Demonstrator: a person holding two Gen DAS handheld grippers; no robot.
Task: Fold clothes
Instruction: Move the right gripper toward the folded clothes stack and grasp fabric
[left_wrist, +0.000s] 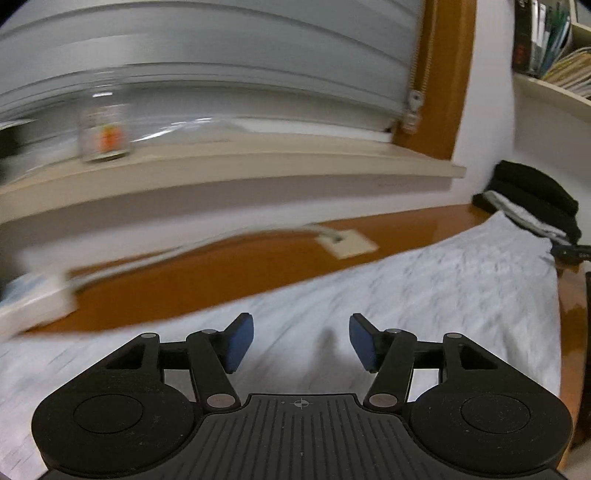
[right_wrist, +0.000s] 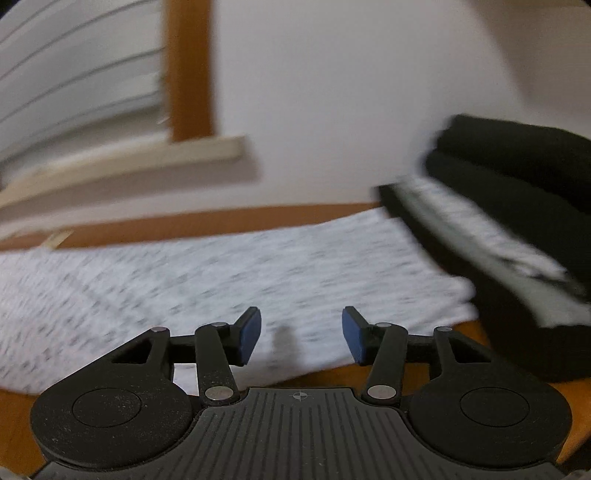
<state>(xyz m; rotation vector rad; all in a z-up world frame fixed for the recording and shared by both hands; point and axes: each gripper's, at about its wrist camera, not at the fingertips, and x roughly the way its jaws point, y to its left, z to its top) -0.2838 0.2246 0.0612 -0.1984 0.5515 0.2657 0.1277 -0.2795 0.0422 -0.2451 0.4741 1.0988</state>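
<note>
A light grey mottled garment (left_wrist: 424, 295) lies spread flat on the orange-brown wooden table (left_wrist: 192, 284). My left gripper (left_wrist: 301, 341) hovers just above it, open, with nothing between its blue pads. In the right wrist view the same garment (right_wrist: 258, 269) fills the middle, its near edge ending on bare wood. My right gripper (right_wrist: 301, 334) is open over that edge, holding nothing. A stack of folded clothes, black with a grey piece in it (right_wrist: 509, 229), sits at the right; it also shows at the far right in the left wrist view (left_wrist: 532, 199).
A window sill (left_wrist: 221, 166) with a small glass jar (left_wrist: 105, 134) runs along the white wall behind the table. A white socket plate with a cable (left_wrist: 345, 242) lies on the wood. Shelves with books (left_wrist: 550, 40) are at the top right. Both views are motion-blurred.
</note>
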